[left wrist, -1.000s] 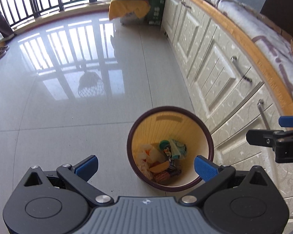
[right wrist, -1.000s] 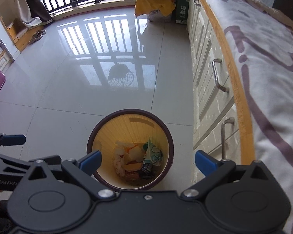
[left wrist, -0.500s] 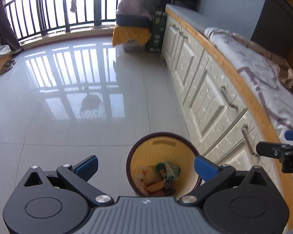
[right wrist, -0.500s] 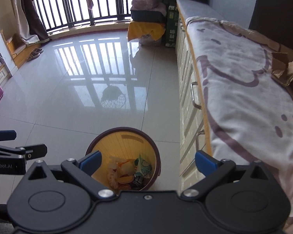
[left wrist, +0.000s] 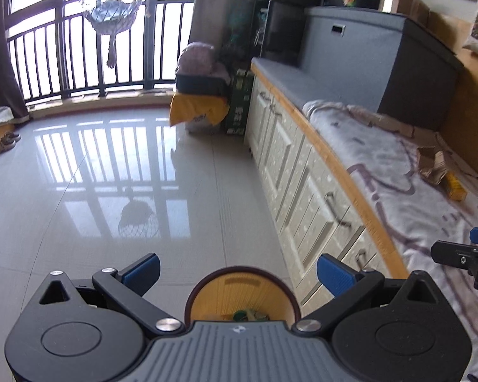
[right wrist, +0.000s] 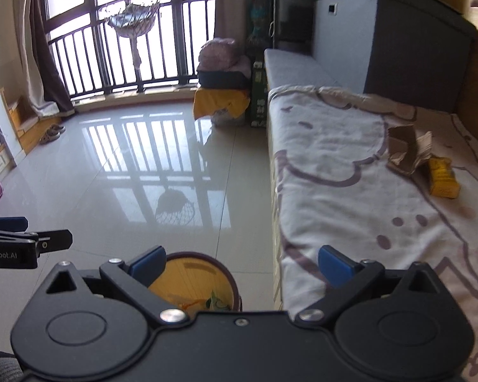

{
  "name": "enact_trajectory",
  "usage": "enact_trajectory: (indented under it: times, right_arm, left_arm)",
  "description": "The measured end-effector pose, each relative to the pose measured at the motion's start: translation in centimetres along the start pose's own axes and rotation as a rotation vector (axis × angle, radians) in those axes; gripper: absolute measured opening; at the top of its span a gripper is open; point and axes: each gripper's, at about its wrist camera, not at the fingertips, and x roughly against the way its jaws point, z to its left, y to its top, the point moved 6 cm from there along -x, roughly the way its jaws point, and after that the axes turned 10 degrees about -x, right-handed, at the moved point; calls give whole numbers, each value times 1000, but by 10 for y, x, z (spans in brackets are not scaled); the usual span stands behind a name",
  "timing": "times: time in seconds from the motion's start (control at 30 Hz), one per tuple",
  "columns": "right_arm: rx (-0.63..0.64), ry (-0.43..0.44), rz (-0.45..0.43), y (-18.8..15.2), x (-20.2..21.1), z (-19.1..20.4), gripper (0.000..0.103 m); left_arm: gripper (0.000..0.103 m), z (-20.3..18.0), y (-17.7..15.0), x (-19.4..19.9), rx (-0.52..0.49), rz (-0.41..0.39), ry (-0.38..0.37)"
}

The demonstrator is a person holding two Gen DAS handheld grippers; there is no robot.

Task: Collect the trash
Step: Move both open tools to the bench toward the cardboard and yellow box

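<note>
1. Left wrist view: the left gripper (left wrist: 237, 269) has its blue pads spread wide with nothing between them. It hangs over the waste bin (left wrist: 242, 289), which stands on the tiled floor (left wrist: 111, 191) just beside the cabinet front (left wrist: 302, 191). The remaining trash — crumpled brown paper (left wrist: 431, 167) and a yellow box (left wrist: 455, 186) — lies well apart on the blanket (left wrist: 382, 172).

2. Right wrist view: the right gripper (right wrist: 240, 262) is also spread and empty, straddling the blanket's edge. Paper (right wrist: 408, 149) and box (right wrist: 441, 176) touch each other, so I would approach from above and pinch only one. The blanket looks soft — descending too far could snag it. There is open room above the bedding; the wooden ledge and cabinet handles crowd the route back to the bin (right wrist: 204, 281).
</note>
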Motion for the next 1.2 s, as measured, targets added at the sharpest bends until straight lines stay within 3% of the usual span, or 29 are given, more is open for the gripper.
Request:
enact_trajectory:
  times: [0.37,0.73,0.87,1.03,1.2]
  right_arm:
    - [-132,-41,-130,11,30,-69,103]
    - [-253,-136,-297,10,48,-161,103]
    - [-293,-196,-348,11,43,-194,103]
    - [-278,-365,-393,16,22,-237,103]
    - [-247,-400,-397,24,-11,-261,103]
  left_arm:
    - [103,-60,34,15,-38,-150,-37]
    - [103,-134,55,-1,-100,-251,-108]
    - [103,-166,63,-12,-122,-290,-160]
    - [103,-209,72,-30,-158,-324,-228]
    - [103,-241,78,-56,-168,-327,-275]
